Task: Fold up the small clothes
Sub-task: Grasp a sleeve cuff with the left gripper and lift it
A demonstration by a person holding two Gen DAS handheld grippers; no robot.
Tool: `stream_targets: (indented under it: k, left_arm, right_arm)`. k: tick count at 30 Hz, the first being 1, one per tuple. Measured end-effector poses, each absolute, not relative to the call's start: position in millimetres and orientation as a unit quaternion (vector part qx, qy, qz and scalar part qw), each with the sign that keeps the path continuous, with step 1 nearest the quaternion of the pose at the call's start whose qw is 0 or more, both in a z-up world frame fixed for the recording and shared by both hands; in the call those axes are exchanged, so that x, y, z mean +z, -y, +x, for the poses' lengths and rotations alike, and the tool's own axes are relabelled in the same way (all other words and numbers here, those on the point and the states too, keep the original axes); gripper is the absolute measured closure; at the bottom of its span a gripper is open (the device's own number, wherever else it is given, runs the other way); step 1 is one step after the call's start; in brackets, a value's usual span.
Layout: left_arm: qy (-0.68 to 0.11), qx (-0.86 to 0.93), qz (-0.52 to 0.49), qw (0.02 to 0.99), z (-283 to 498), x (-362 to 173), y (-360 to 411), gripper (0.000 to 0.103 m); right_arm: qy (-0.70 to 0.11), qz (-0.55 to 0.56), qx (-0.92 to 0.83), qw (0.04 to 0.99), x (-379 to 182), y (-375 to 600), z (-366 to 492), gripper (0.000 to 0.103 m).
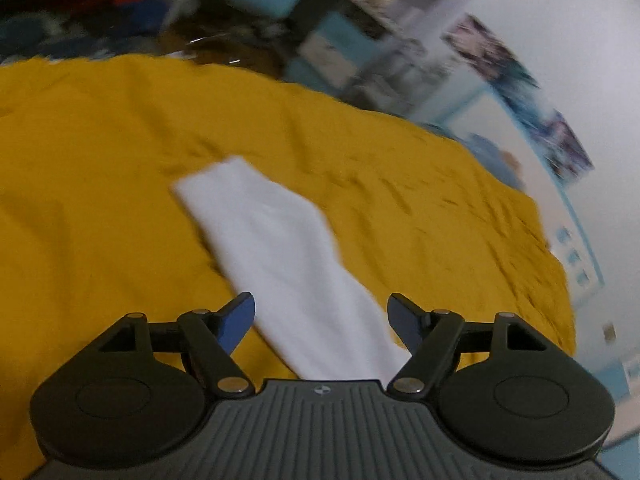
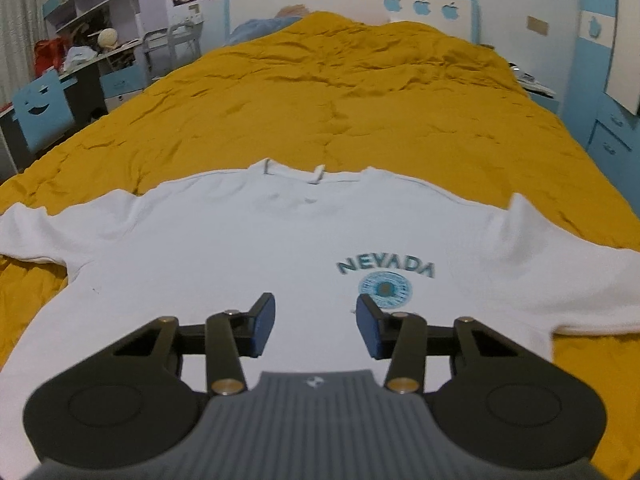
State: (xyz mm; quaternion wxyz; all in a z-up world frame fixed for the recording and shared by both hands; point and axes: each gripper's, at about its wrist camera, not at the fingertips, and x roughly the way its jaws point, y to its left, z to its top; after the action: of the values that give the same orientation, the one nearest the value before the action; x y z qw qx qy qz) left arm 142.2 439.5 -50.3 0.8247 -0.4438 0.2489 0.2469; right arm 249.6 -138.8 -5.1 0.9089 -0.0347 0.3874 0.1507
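A white T-shirt point(image 2: 248, 248) with a teal "NEVADA" print point(image 2: 386, 268) lies flat and spread out on the yellow bedspread point(image 2: 340, 92), collar away from me. My right gripper point(image 2: 316, 326) is open and empty, low over the shirt's lower middle. In the blurred left wrist view, one white sleeve point(image 1: 280, 248) of the shirt stretches away across the bedspread point(image 1: 100, 160). My left gripper point(image 1: 322, 322) is open and empty, its fingers on either side of the sleeve's near end.
A blue chair point(image 2: 40, 108) and a cluttered desk with shelves point(image 2: 92, 40) stand left of the bed. A blue headboard point(image 2: 352, 4) is at the far end. Blue drawers point(image 2: 612, 136) stand at the right.
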Motion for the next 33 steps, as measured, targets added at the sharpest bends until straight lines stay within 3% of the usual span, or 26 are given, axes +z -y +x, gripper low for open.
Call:
stream_targets:
  k: [5, 7, 9, 10, 12, 14, 19, 25, 33]
  left_arm:
    - [-0.255, 0.278, -0.485, 0.789, 145, -79, -473, 0.017]
    - [-0.247, 0.278, -0.495, 0.785, 150, -87, -482, 0.023]
    - [-0.243, 0.284, -0.494, 0.785, 153, -94, -488, 0.046]
    - [-0.246, 0.284, -0.488, 0.788, 156, -95, -490, 0.051]
    - [-0.259, 0.282, -0.471, 0.795, 163, -94, -492, 0.078]
    - [-0.265, 0.280, -0.448, 0.806, 163, -86, -490, 0.093]
    - [-0.220, 0.240, -0.368, 0.871, 162, -34, -444, 0.094]
    - [-0.214, 0.160, -0.226, 0.937, 180, 31, -330, 0.094]
    - [-0.237, 0.043, -0.056, 0.969, 216, 44, -164, 0.094]
  right_arm:
    - [-0.375, -0.075, 0.179, 0.906, -12, 113, 258, 0.061]
    - [-0.376, -0.080, 0.187, 0.904, -14, 104, 263, 0.061]
    - [-0.377, -0.083, 0.194, 0.902, -17, 97, 265, 0.061]
    - [-0.378, -0.087, 0.199, 0.900, -20, 94, 266, 0.061]
    - [-0.380, -0.102, 0.202, 0.897, -24, 88, 267, 0.061]
    - [-0.384, -0.112, 0.201, 0.894, -28, 86, 268, 0.061]
    - [-0.397, -0.102, 0.196, 0.891, -34, 86, 273, 0.063]
    - [-0.402, -0.106, 0.197, 0.888, -36, 79, 271, 0.067]
    - [-0.406, -0.079, 0.196, 0.889, -31, 81, 261, 0.079]
